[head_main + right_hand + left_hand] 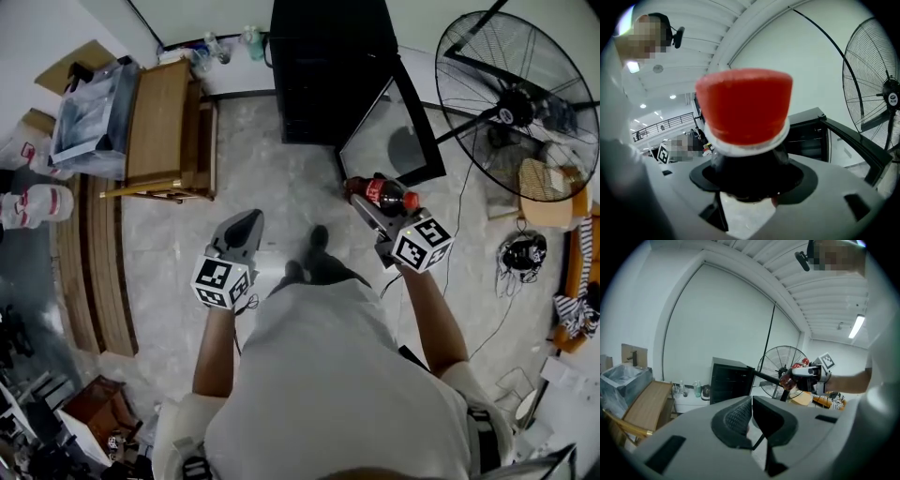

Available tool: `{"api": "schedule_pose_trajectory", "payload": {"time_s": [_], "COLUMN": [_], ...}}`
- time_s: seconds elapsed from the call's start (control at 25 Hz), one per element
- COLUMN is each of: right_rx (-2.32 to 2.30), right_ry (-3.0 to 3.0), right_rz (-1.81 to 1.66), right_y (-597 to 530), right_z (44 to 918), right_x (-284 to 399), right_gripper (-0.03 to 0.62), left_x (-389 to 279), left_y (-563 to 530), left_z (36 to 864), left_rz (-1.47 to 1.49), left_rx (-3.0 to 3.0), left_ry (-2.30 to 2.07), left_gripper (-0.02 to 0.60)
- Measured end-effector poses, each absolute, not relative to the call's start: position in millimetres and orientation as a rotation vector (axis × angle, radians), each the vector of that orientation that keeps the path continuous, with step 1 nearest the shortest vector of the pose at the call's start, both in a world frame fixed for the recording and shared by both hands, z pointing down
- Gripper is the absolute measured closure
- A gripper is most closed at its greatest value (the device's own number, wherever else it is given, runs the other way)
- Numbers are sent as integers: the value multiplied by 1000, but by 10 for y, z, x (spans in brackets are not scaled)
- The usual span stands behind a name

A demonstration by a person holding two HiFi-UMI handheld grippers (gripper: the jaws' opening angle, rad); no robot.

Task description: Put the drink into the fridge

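- Right gripper (pixel 377 212): jaws clamped around a cola bottle (pixel 382 194), with its red cap (pixel 743 105) facing the gripper's camera.
- Bottle: held in the air near the open glass door (pixel 394 131).
- Left gripper (pixel 246 223): jaws together, nothing between them.
- Black fridge (pixel 328 66): ahead of the person, door swung open.
- Standing fan (pixel 520 103): to the right of the fridge.

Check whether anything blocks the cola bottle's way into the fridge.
Nothing visible does. The fridge has its door swung open to one side. Only bare floor lies between its front and the bottle, which the right gripper grips.
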State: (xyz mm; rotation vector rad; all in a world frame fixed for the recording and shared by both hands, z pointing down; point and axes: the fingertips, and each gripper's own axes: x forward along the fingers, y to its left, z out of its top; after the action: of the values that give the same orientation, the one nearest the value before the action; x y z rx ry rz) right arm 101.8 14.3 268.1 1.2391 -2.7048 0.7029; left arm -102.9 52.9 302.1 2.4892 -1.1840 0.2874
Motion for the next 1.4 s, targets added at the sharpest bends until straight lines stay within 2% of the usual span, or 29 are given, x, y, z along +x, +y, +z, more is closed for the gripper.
{"api": "schedule_pose_trajectory", "payload": {"time_s": [0.52,1.08,1.4], "right_rx": [1094,1123,1228], "right_ry": [-2738,-2691,-2682], "right_rz": [730,770,740], "right_y": [-923,-1759,-2425], "right_z": [3127,3767,4323], "right_x": [1166,806,611], "right_gripper": [290,290,290], "left_x": [-573,-824,-984], "left_y": [-530,-1488,-2217], "left_z": [3196,3646,4207], "left_rz": [293,329,349], "left_rx": [2454,2512,2601], "left_ry": [-1249,-1186,-1074], "left_gripper": [572,572,572]}}
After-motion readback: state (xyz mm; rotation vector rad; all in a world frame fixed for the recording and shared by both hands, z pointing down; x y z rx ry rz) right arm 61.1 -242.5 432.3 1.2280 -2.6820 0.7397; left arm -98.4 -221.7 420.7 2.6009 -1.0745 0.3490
